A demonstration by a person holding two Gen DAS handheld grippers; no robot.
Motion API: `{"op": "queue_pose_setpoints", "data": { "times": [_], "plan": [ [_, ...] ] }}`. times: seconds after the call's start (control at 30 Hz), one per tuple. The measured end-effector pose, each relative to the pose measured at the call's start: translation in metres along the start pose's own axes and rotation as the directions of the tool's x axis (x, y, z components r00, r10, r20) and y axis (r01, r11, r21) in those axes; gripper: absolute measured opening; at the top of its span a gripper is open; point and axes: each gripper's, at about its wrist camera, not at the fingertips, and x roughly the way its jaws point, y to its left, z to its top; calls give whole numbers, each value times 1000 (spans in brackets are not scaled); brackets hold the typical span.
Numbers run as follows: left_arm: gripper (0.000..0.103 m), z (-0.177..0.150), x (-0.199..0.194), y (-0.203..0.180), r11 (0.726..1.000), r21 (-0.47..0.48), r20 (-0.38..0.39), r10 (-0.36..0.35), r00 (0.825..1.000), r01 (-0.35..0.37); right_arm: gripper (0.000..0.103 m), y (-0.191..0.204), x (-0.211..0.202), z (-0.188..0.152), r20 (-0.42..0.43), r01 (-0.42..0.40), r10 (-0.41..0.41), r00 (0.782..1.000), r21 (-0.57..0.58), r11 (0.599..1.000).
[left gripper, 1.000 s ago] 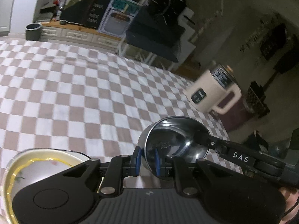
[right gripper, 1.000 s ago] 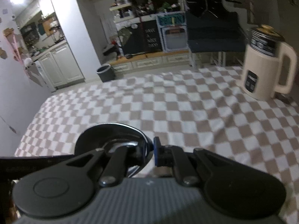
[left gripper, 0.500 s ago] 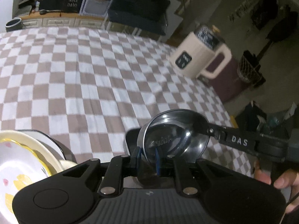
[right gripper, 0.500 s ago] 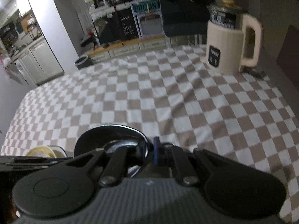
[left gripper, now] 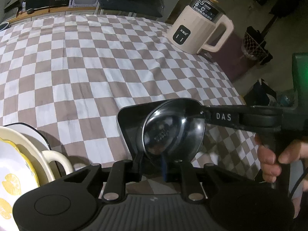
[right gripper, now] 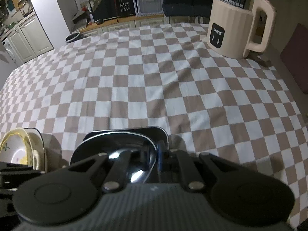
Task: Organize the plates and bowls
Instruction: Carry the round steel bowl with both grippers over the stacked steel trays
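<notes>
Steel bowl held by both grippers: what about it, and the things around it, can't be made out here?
- Tray floor under the steel bowl: both views, bowl covers it.
- Whether the left gripper pads press the rim: left wrist view, jaws just opened slightly, bowl wall hides contact.
- Stack of dishes: left wrist view, cut off by the left edge.
- Kettle label print: both views, too small.

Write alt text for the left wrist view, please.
Both grippers hold a steel bowl by its rim, the left gripper near, the right gripper opposite, above a dark tray on a checkered tablecloth.
</notes>
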Motion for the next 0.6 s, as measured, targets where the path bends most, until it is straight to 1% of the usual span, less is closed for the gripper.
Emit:
{"op": "queue_pose_setpoints", "data": {
  "times": [0.1, 0.27, 0.43, 0.53, 0.6],
  "plan": [
    [20, -1, 2, -2, 1000, 23, -7, 2, 1000, -2, 9, 1, 8, 4, -15, 7, -7, 1000, -8, 1000],
    [21, -3, 3, -4, 999, 51, -14, -10, 1000, 11, 9, 7, 16, 1, -51, 43, -44, 998, -32, 999],
    [21, -4, 4, -3, 998, 56, -23, -20, 1000, 21, 9, 11, 30, 0, -86, 62, -67, 994, -53, 997],
    [25, -3, 2, 0, 998, 49, -22, -33, 999, 34, 9, 13, 41, 1, -107, 76, -83, 991, -64, 995],
    [25, -2, -1, 2, 998, 44, -15, -42, 999, 43, 10, 15, 45, 0, -110, 80, -87, 990, -66, 995]
  ]
}}
